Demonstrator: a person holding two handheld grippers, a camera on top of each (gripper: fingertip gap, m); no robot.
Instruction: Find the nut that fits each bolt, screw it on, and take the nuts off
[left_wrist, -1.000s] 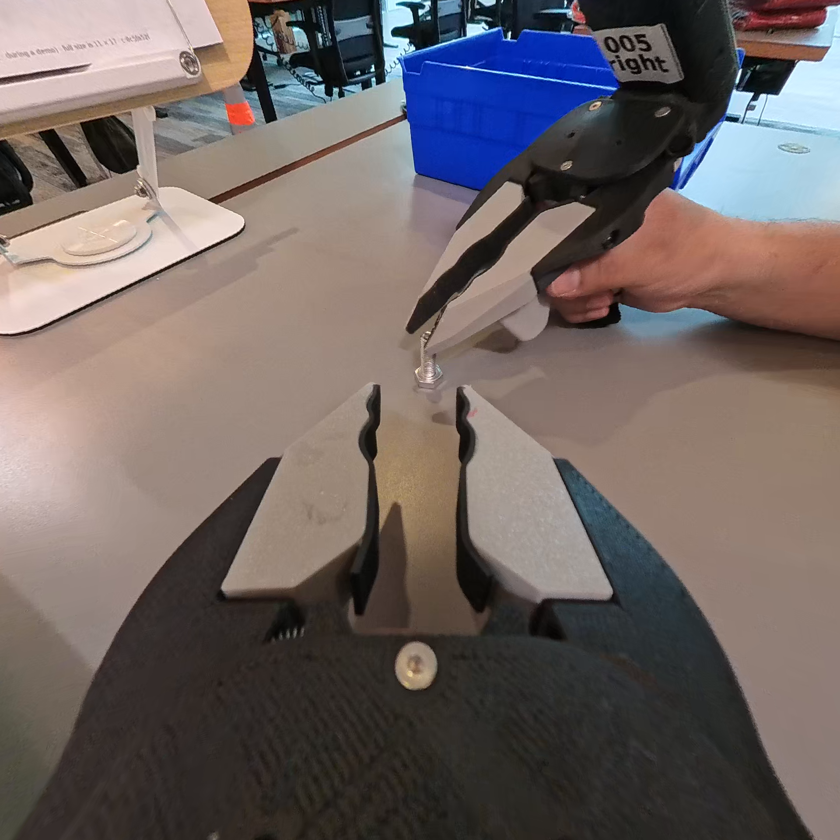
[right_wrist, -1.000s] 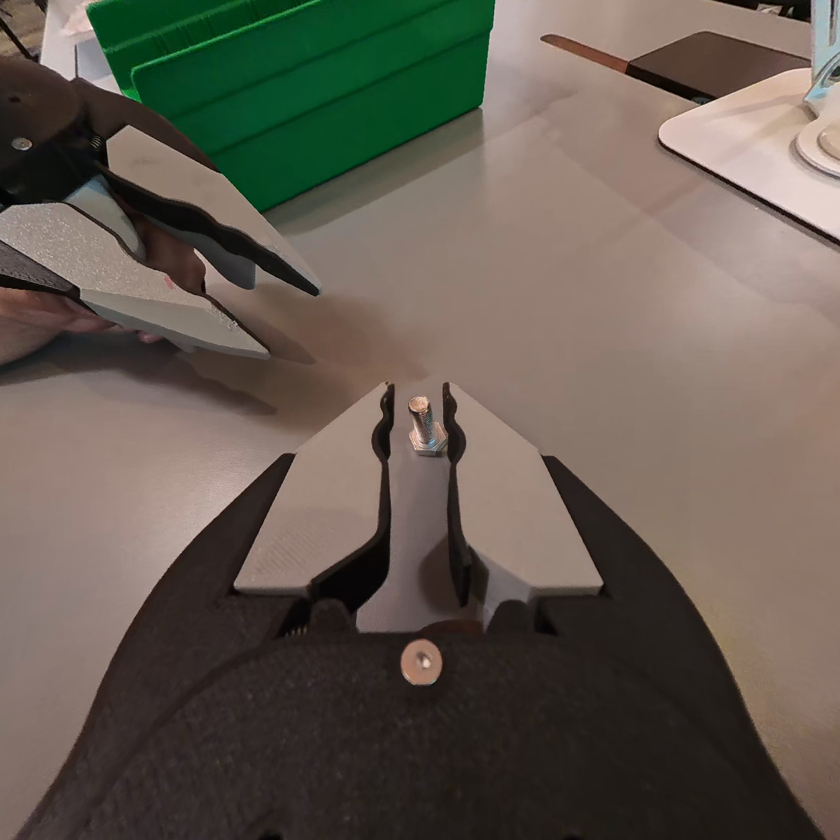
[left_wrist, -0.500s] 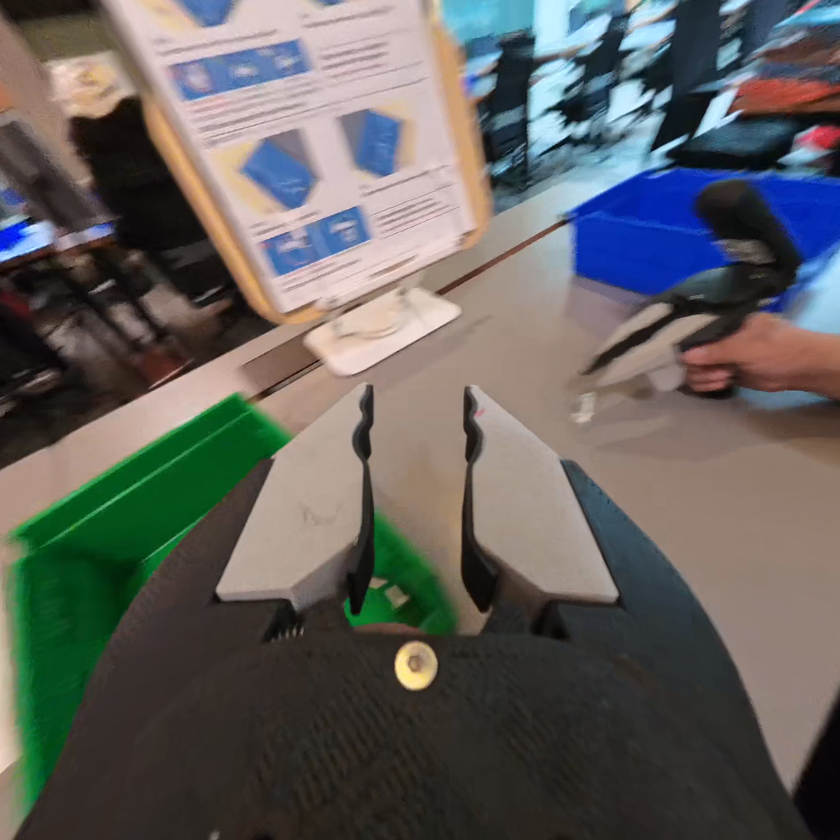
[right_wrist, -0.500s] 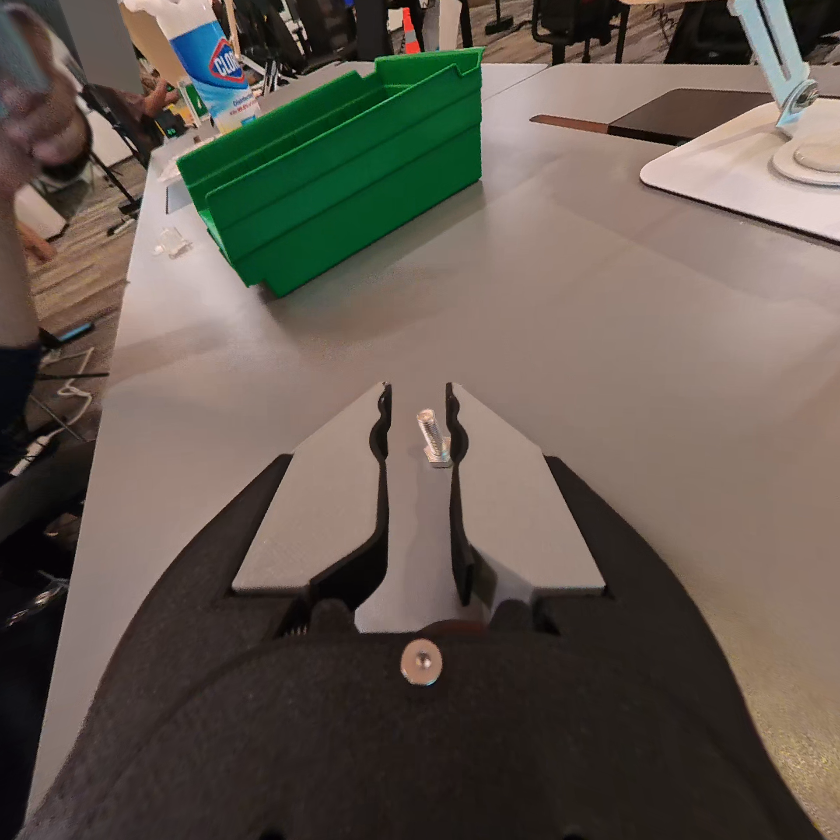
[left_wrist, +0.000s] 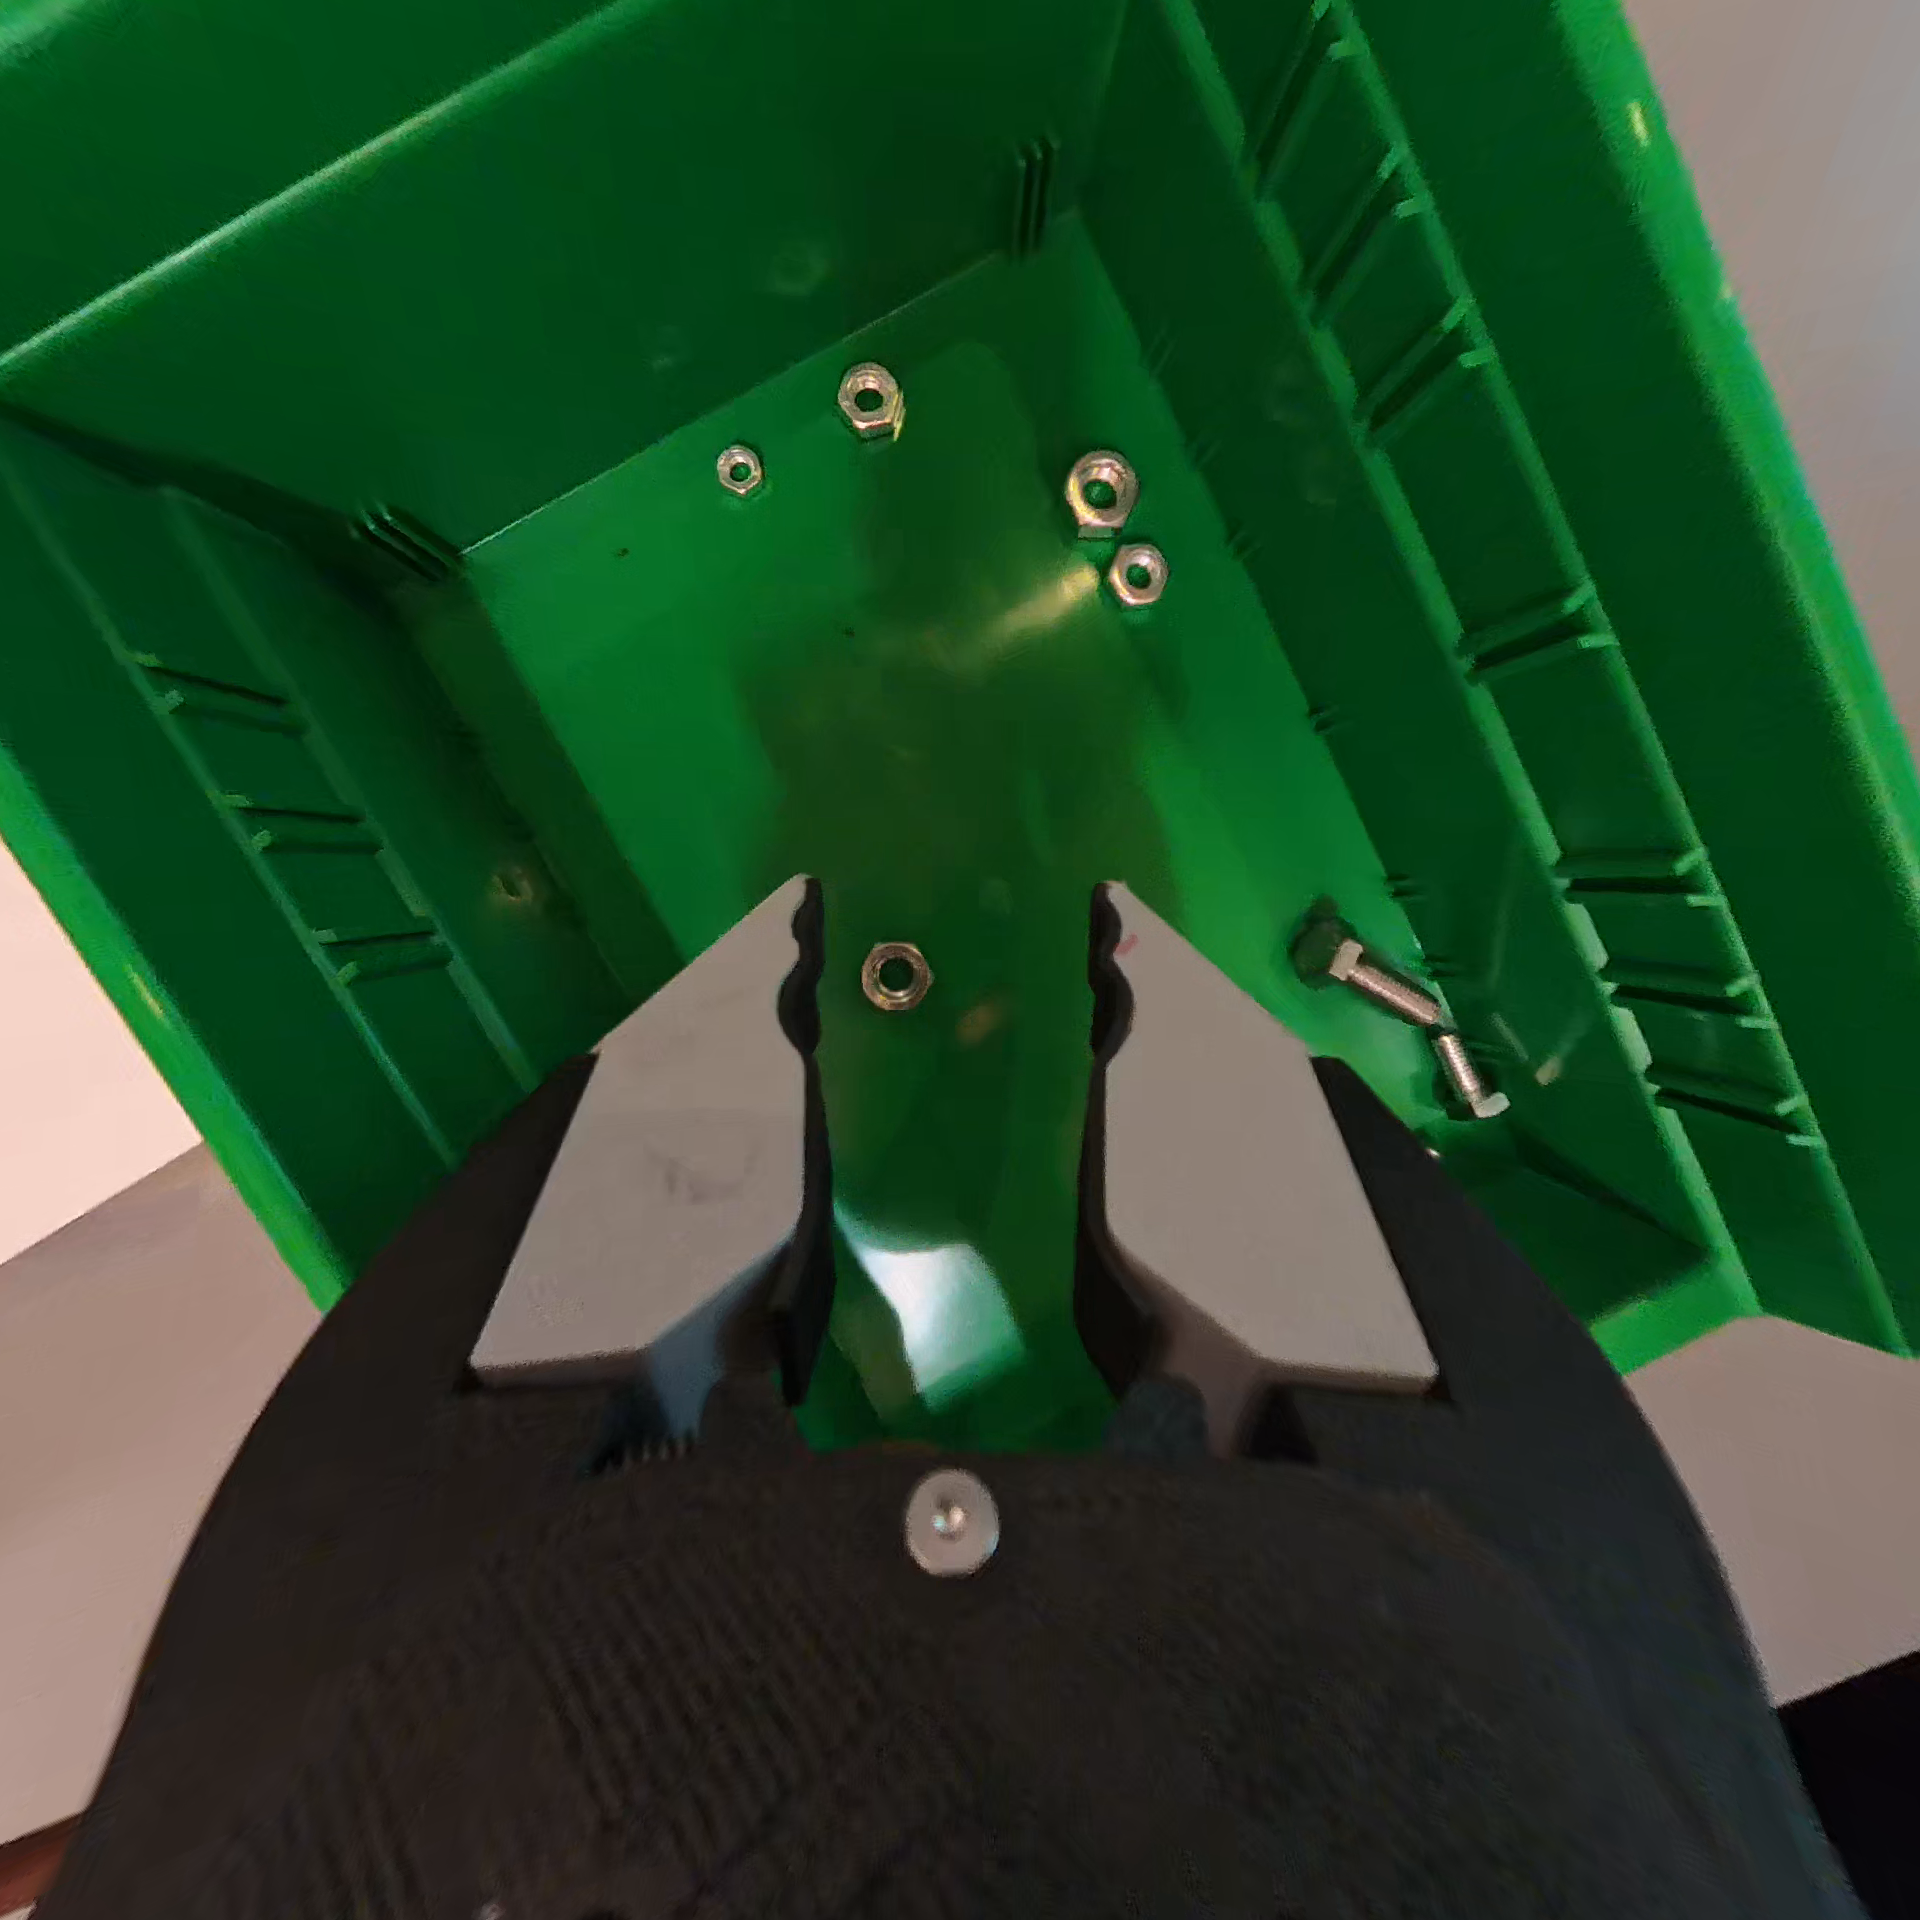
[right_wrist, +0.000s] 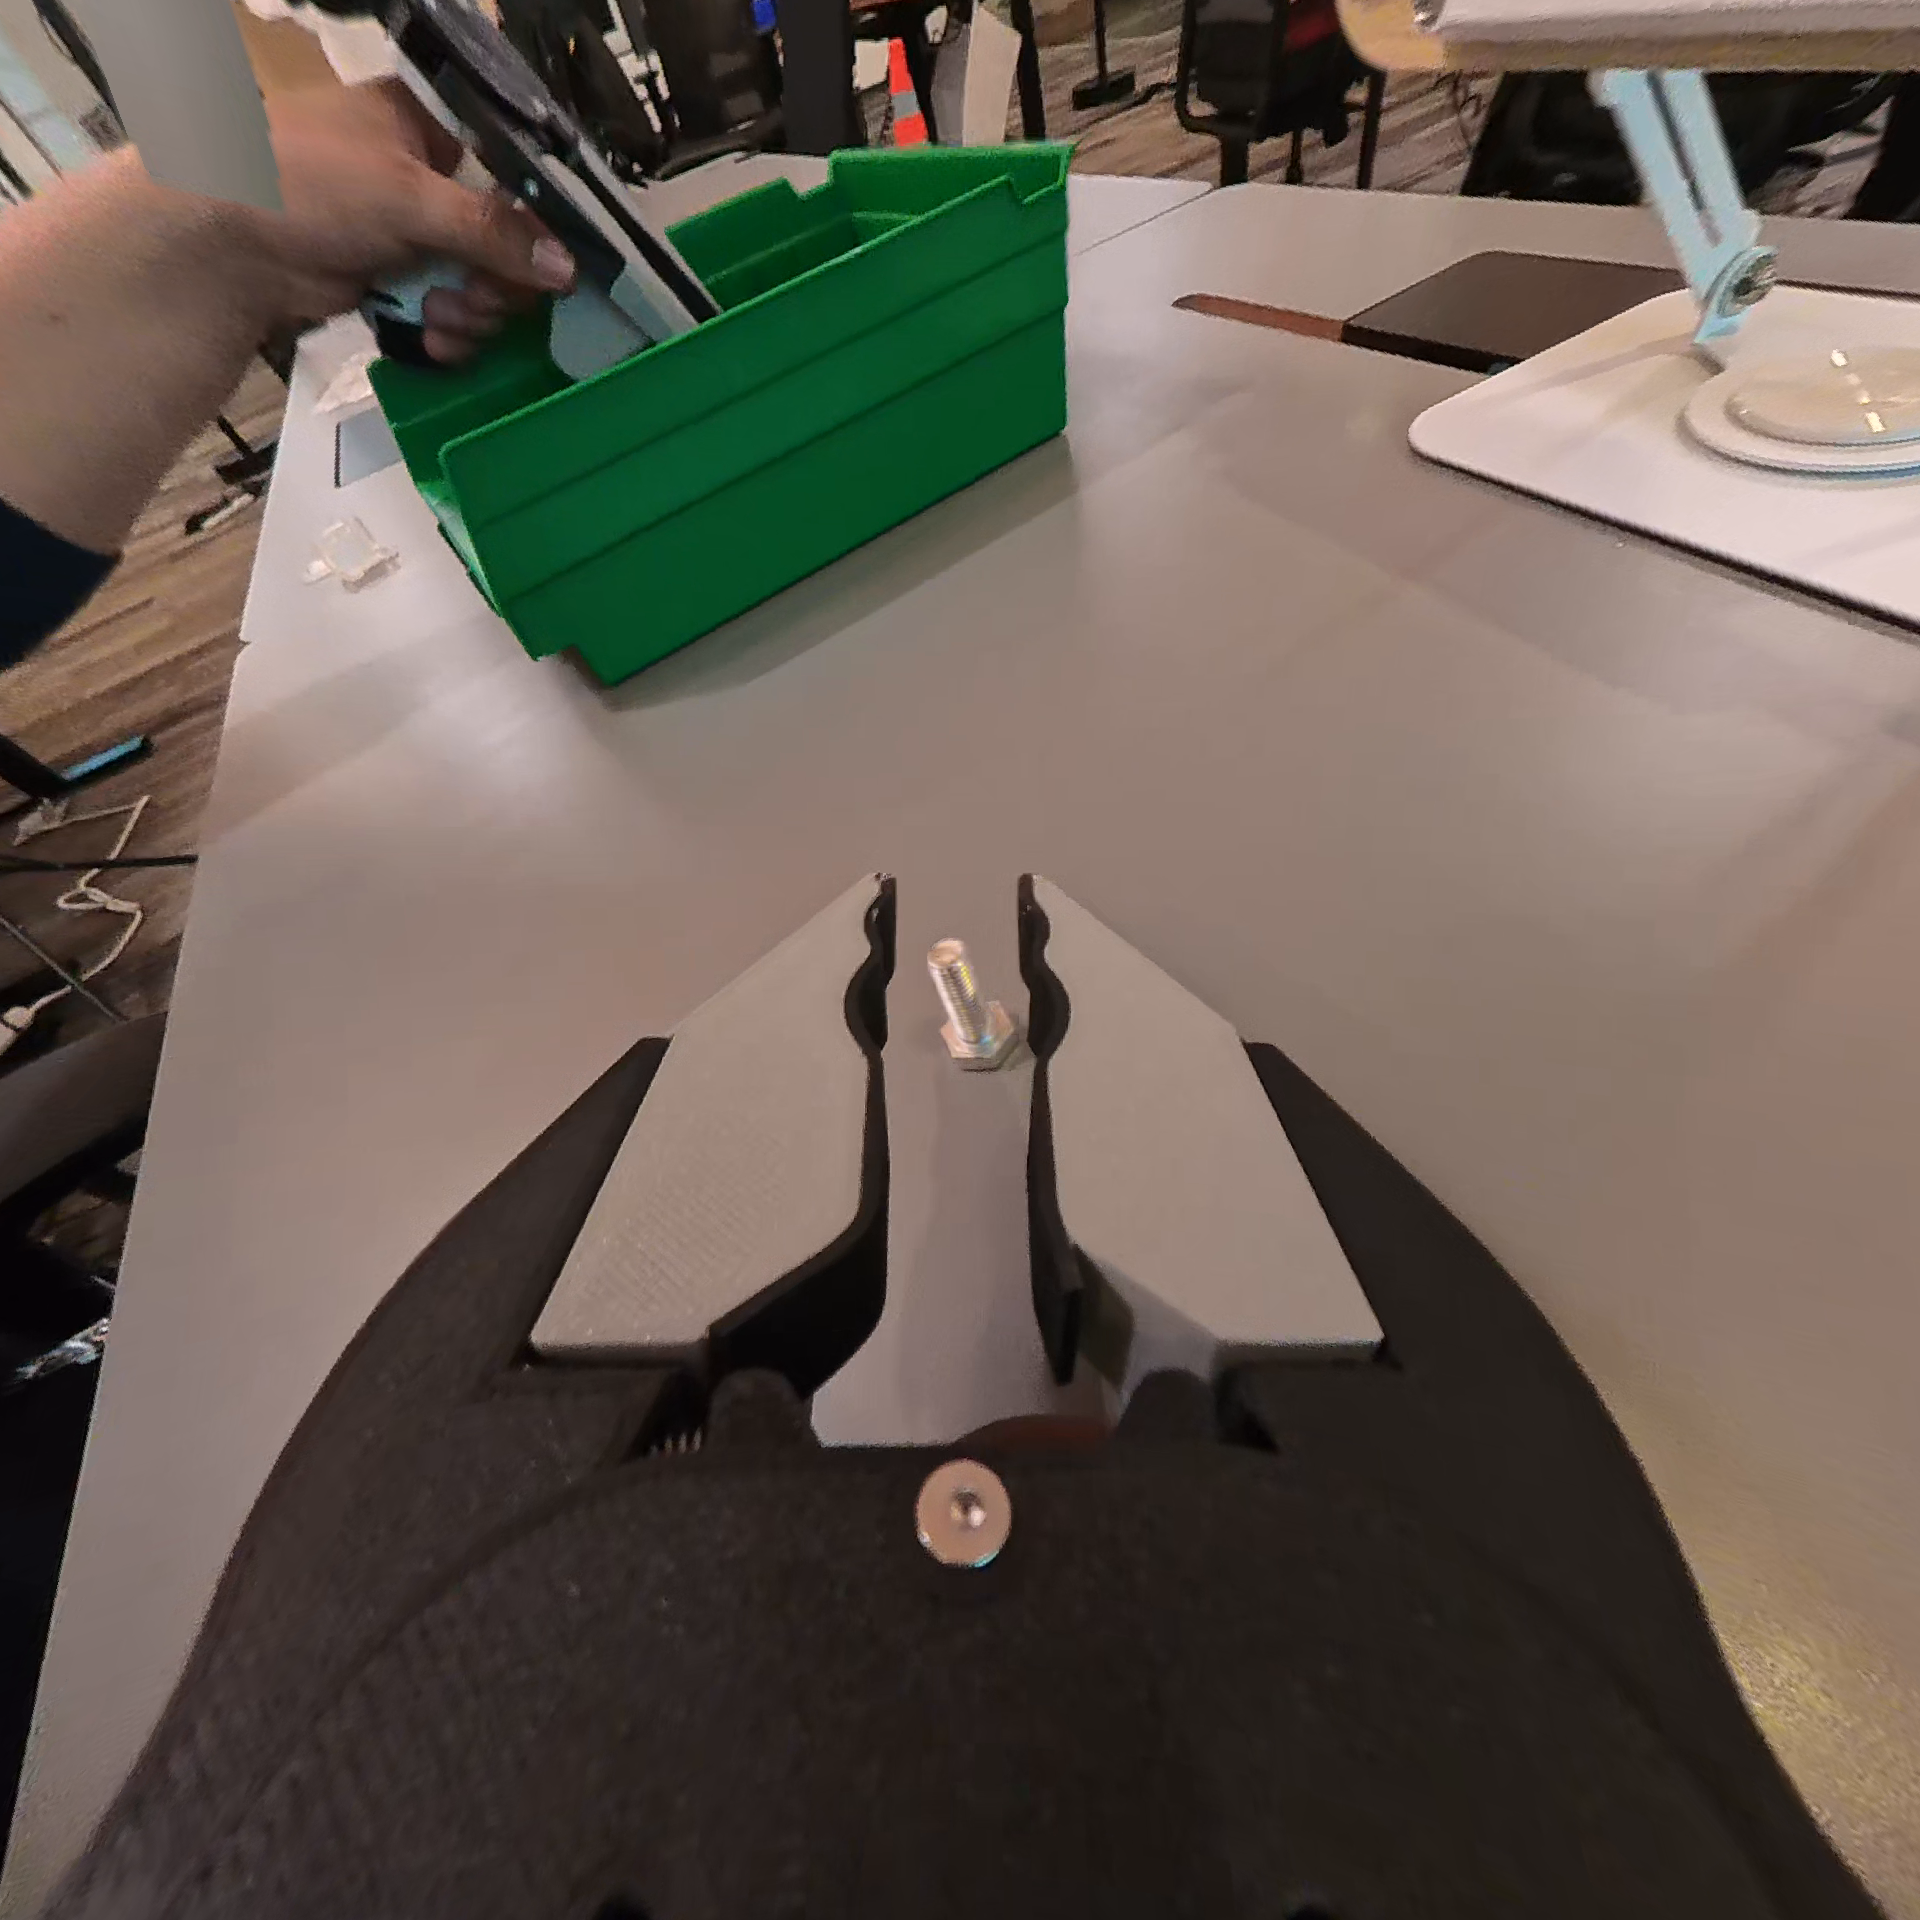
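While both tools gape, left tool (left_wrist: 954, 971) over binned nut (left_wrist: 896, 977), right tool (right_wrist: 954, 971) flanking bolt (right_wrist: 968, 1003).

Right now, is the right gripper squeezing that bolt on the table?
No, the bolt stands head-down on the table between the open fingers of the right gripper, with a gap on each side.

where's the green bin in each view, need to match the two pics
Left wrist view: the green bin fills the upper picture, seen from above, with loose nuts and two bolts on its floor, the left gripper open over it.
Right wrist view: the green bin stands on the table at upper left, seen from outside.
Shared landmark: the left gripper, dipping into the bin.
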